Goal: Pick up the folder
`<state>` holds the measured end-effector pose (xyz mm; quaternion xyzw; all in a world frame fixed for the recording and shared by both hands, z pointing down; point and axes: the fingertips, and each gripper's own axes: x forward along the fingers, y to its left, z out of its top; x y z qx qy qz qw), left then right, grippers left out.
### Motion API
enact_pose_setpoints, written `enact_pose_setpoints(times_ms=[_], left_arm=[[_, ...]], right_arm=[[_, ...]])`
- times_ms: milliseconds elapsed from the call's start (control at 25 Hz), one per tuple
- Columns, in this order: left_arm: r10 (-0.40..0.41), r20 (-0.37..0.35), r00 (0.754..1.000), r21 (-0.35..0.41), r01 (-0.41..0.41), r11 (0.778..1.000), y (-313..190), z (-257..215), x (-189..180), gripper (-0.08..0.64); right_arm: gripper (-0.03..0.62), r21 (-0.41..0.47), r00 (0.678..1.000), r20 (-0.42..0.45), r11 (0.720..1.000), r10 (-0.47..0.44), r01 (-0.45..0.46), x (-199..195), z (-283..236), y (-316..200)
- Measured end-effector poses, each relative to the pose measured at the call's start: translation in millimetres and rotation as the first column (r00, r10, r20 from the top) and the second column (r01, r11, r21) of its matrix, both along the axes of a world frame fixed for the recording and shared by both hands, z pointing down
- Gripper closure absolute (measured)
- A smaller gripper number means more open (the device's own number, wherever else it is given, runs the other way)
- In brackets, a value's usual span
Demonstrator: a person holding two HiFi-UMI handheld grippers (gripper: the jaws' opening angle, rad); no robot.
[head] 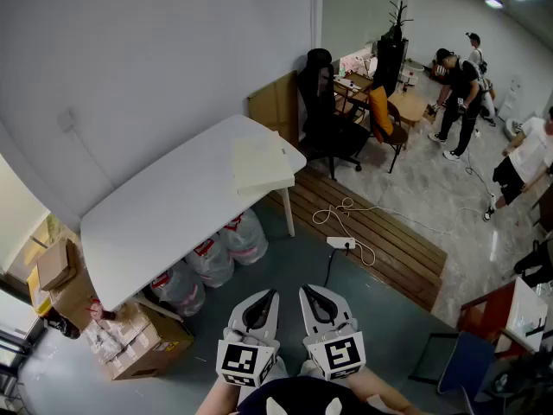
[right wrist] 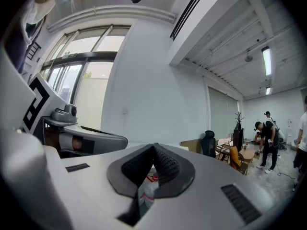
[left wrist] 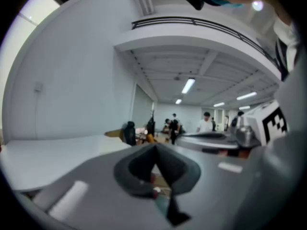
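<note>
My left gripper and right gripper: jaws clenched, empty, side by side. I see folder flat on counter far end, well apart. Bottles beneath, red labels unreadable

So the folder is just a pale cream thing, pretty much the same shade as the white worktop it's on, so it kinda blends in. It's lying flat and closed, looks like a squarish slab with a bit of thickness to it. It sits right at the worktop's far right end, hugging the corner, its edges about flush with the worktop's rim. Nothing's touching it.
</note>
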<state>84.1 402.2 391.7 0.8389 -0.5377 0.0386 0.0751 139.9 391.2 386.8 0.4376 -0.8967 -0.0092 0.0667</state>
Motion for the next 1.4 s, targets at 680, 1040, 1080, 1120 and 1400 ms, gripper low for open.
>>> enact_pose_setpoints(times_ms=[680, 1040, 1080, 1120, 1400], left_arm=[[0.027, -0.036, 0.999, -0.005, -0.027, 1.0, -54, 8, -98, 0.557], [0.073, -0.044, 0.996, -0.026, -0.074, 0.997, -69, 21, -135, 0.557], [0.079, -0.052, 0.996, -0.031, -0.081, 0.996, -70, 22, -136, 0.557], [0.084, -0.059, 0.995, -0.036, -0.086, 0.996, -71, 24, -137, 0.557], [0.092, -0.068, 0.993, -0.074, -0.097, 0.993, -89, 38, -129, 0.557]], right_arm=[[0.583, -0.015, 1.0, -0.004, 1.0, -0.006, 0.006, -106, 12, -54], [0.583, -0.04, 1.0, 0.012, 0.999, 0.005, -0.004, -141, 27, -56], [0.583, -0.05, 1.0, 0.001, 0.999, 0.008, -0.008, -142, 31, -58], [0.583, -0.06, 1.0, -0.007, 0.998, 0.01, -0.01, -143, 34, -59], [0.583, -0.092, 1.0, -0.019, 0.995, 0.025, -0.026, -135, 44, -79]])
